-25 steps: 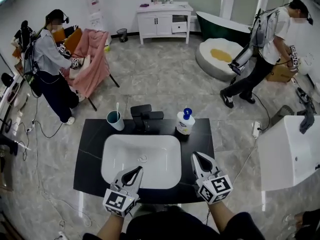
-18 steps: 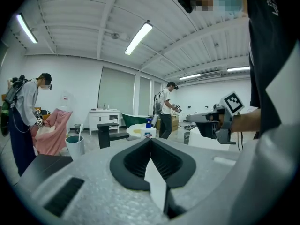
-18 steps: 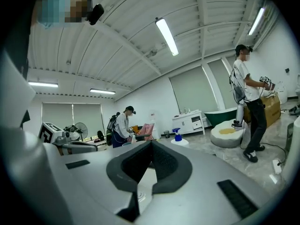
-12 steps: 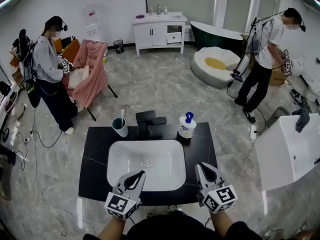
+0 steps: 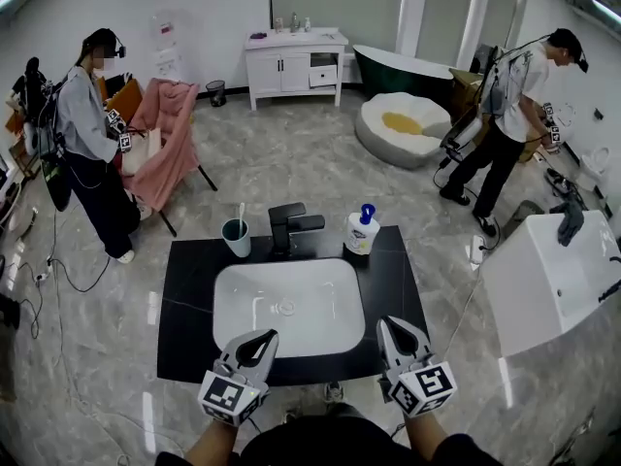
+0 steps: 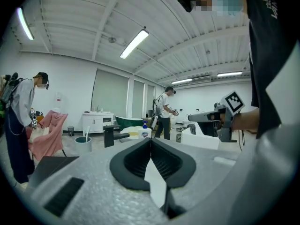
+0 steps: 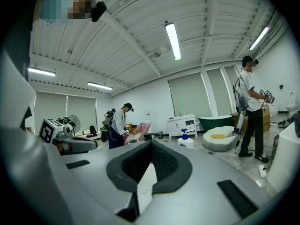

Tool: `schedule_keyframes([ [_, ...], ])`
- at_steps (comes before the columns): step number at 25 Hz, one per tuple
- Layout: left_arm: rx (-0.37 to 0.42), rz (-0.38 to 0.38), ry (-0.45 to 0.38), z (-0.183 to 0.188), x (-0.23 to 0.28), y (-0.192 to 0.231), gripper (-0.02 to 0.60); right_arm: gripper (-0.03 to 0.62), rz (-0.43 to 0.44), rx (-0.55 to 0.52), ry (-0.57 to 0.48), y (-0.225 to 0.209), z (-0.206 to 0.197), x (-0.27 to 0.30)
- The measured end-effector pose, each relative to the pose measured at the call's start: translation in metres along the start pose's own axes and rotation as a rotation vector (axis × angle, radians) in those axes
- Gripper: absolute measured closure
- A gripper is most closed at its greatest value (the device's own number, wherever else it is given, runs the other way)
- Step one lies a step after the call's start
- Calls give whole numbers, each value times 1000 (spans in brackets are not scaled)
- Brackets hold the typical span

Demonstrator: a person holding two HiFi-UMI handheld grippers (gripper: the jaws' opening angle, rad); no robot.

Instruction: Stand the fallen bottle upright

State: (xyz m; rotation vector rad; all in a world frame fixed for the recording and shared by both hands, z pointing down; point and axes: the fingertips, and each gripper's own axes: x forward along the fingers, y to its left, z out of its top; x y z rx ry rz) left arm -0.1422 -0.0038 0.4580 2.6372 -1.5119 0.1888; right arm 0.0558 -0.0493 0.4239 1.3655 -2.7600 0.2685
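Note:
A white pump bottle (image 5: 361,231) with a blue top stands upright at the back right of the black counter (image 5: 184,299), right of the faucet (image 5: 291,228). It also shows far off as the bottle (image 6: 145,131) in the left gripper view and the bottle (image 7: 185,140) in the right gripper view. My left gripper (image 5: 265,335) is shut and empty near the counter's front edge, in front of the white basin (image 5: 330,275). My right gripper (image 5: 388,322) is shut and empty at the front right. Both are well short of the bottle.
A teal cup (image 5: 236,237) with a toothbrush stands left of the faucet. A white sink unit (image 5: 543,280) is to the right. Two people work in the room: one (image 5: 92,134) by a pink chair, one (image 5: 505,124) near a round tub. A white cabinet (image 5: 291,66) stands at the far wall.
Both grippers have drawn back toward the counter's front edge and away from the bottle, staying shut. The counter and room have shifted in the head view. The standing person at right stepped.

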Motion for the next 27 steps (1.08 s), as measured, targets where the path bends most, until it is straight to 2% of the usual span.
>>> schedule_keyframes([
  [13,0,-56,11,-12,-52,-14,561,594,-61,26,-12,47,-17,-42],
  [18,-21,-58,36,-14,-68,-20,561,594,-60,27,-7,62,-21,-50],
  [23,-13,-58,12,-20,-76,-20,561,594,-55,21,2,70,-25,-51],
  [27,-35,-55,25,-21,-84,-22,561,594,-50,15,-2,77,-24,-52],
])
